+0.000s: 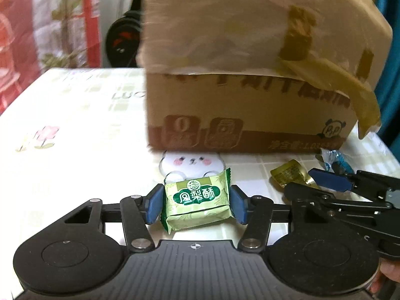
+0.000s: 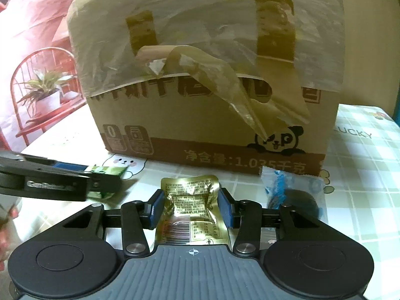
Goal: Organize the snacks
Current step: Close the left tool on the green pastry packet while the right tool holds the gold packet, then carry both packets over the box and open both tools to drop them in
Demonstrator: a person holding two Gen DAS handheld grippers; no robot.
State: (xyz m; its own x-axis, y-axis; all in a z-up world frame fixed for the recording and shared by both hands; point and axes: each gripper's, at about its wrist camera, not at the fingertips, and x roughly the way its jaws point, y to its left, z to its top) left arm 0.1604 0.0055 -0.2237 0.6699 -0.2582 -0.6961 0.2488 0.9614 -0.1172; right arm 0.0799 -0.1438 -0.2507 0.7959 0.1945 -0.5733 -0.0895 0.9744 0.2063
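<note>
From the left wrist, the left gripper point(image 1: 195, 204) is clamped on a green, pillow-shaped foil-wrapped pastry point(image 1: 197, 202), just before the brown corrugated cardboard box point(image 1: 250, 115) on the checked tablecloth point(image 1: 75, 125); I'd hold it lightly, since the wrapper looks crushable; from the right wrist, the right gripper point(image 2: 191, 207) pinches a crinkled gold foil sachet point(image 2: 191, 207) near the tabletop's front; a blue wrapped sweet point(image 2: 277, 187) lies beside.
</note>
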